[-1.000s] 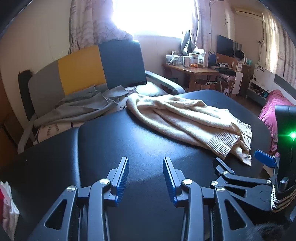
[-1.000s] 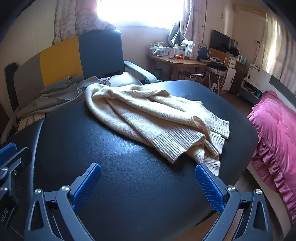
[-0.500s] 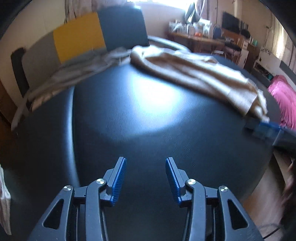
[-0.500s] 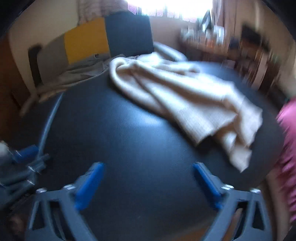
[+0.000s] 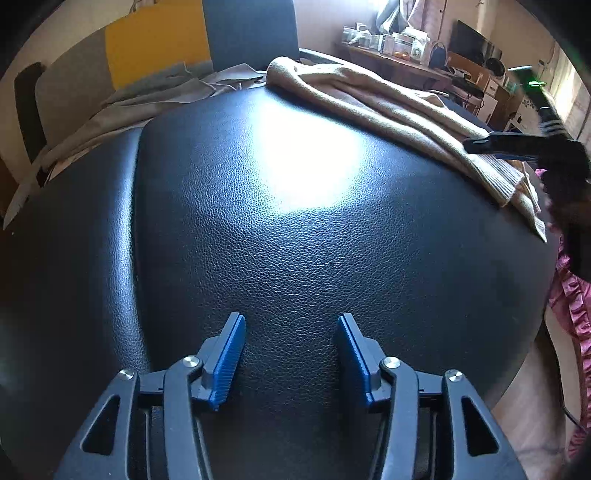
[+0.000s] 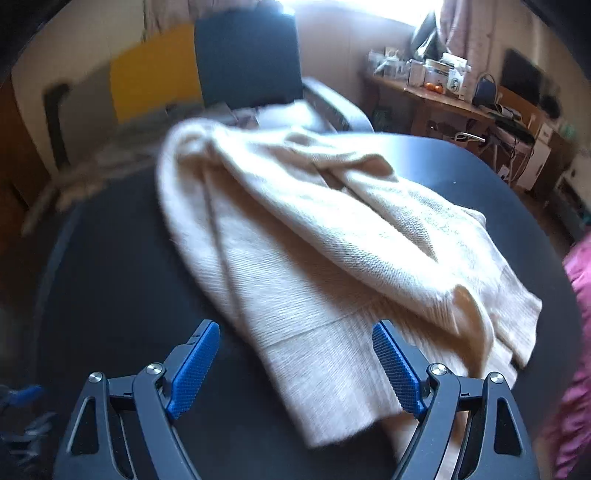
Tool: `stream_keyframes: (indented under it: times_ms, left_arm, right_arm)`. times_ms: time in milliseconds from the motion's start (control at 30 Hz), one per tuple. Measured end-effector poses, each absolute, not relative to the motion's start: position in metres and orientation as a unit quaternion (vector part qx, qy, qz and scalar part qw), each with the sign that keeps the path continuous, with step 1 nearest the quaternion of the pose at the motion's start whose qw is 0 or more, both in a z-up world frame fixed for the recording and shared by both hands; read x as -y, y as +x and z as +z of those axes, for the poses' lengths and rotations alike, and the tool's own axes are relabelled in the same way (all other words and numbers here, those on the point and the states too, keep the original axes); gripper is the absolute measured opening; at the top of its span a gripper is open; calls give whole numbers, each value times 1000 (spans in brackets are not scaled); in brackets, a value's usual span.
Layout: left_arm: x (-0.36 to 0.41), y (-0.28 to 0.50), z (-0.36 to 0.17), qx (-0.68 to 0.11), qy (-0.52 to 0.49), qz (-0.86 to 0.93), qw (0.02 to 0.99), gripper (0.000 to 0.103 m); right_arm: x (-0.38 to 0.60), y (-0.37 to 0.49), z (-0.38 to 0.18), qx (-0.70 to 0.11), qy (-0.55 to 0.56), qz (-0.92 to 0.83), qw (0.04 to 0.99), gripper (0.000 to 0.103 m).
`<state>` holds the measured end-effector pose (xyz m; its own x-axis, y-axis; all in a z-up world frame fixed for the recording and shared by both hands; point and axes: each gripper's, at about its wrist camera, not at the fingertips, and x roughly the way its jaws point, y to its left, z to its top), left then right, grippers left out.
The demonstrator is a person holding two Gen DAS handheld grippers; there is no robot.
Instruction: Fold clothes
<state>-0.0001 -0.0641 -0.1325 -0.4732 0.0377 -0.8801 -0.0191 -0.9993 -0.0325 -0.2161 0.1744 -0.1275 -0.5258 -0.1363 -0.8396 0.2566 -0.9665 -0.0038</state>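
Sweater: we see a cream knitted sweater point(image 6: 332, 251) lying crumpled on the black padded table point(image 5: 280, 236), spread from the far left edge toward the near right corner.
Left gripper: our left gripper point(image 5: 290, 354) points down at bare black leather; its jaws are opening, with nothing between the blue pads point(image 5: 227, 363) and nothing touched.
Right gripper: our right gripper point(image 6: 295, 369) has its jaws opening wide; the ribbed hem of the sweater lies under the gap between them, nearer the right pad, but the pads do not press on it. We cannot tell whether the fingertips touch the knit.
Sweater from the left gripper: it lies well apart, up and to the right across the table; in the left wrist view the right gripper's dark body point(image 5: 517, 142) hangs over its near end.
Around: a grey garment point(image 5: 122, 107) is draped over the chair point(image 5: 247, 33) with grey, yellow and dark panels behind the table; a cluttered wooden desk point(image 6: 443, 99) stands by the window; pink ruffled bedding point(image 5: 570, 306) sits off the table's right edge.
In the way: we see only open tabletop between the left gripper and the sweater.
Sharpness: the right wrist view is blurred.
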Motion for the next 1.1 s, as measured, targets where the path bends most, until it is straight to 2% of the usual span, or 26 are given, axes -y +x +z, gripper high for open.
stream_keyframes:
  times_ms: [100,133,167,333,500,700,867,1100]
  left_arm:
    - [73,-9,-126,58,-520,851,54,51]
    - [76,-13,-123,84,-521,846,74,51]
    - [77,-19,-120,108,-519,843,92,51]
    - [67,-67,-111,199,-526,808,174,50]
    - [52,-129,-117,288,-543,760,211,51]
    - [20,-199,-132,324,-563,733,203,50]
    - [0,-228,-155,355,-582,709,181,45]
    - [-25,-256,-172,401,-565,707,138,44]
  right_arm:
    - [-169,-238,-154,-105,505,-853,84,89]
    - [-172,-240,-162,-104,515,-846,90,101]
    - [-174,-241,-169,-103,522,-841,95,103]
    - [-177,-241,-171,-63,530,-837,121,103]
    - [-171,-213,-174,-37,541,-817,198,103]
    - [-192,-198,-177,65,534,-806,246,103]
    - [-225,-210,-187,152,510,-803,269,103]
    - [-176,-215,-189,125,495,-821,257,103]
